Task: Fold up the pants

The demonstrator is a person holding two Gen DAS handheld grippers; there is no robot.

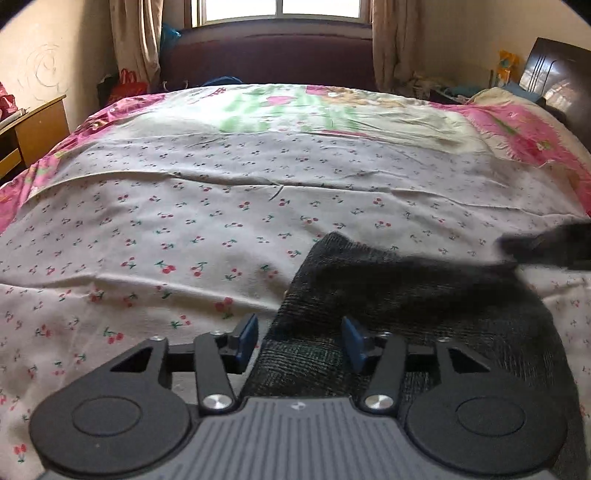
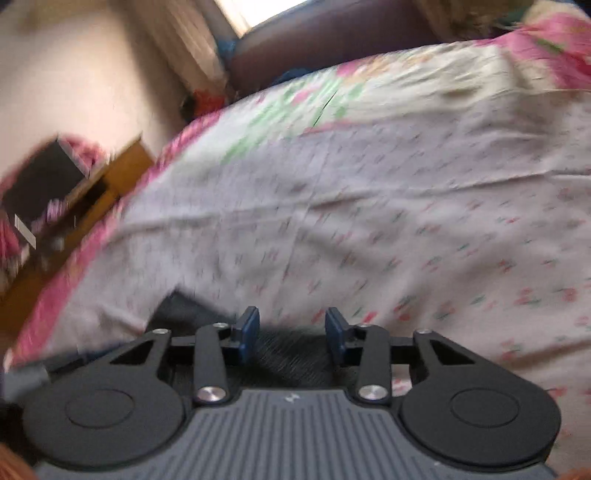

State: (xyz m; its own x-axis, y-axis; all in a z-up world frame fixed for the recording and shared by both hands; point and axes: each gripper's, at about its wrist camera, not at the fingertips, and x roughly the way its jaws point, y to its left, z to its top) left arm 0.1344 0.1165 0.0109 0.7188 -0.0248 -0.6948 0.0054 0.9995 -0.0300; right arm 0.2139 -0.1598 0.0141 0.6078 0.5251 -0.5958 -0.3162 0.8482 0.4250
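Cherry-print sheet (image 1: 192,221) covers the bed; window (image 1: 280,9) at 12 o'clock, wooden cabinet (image 1: 33,129) at 9. Dark pants (image 1: 406,291) lie at 4 o'clock. Left gripper (image 1: 299,341) and right gripper (image 2: 291,334) both stand apart, cloth between the pads, unclamped.

Ahead of us the cherry-print sheet (image 1: 207,206) lies broad and bare, giving free passage across the bed. The dark pants (image 1: 406,295) spread over the near right (a low obstacle only). A wooden cabinet (image 1: 33,129) bounds the left.
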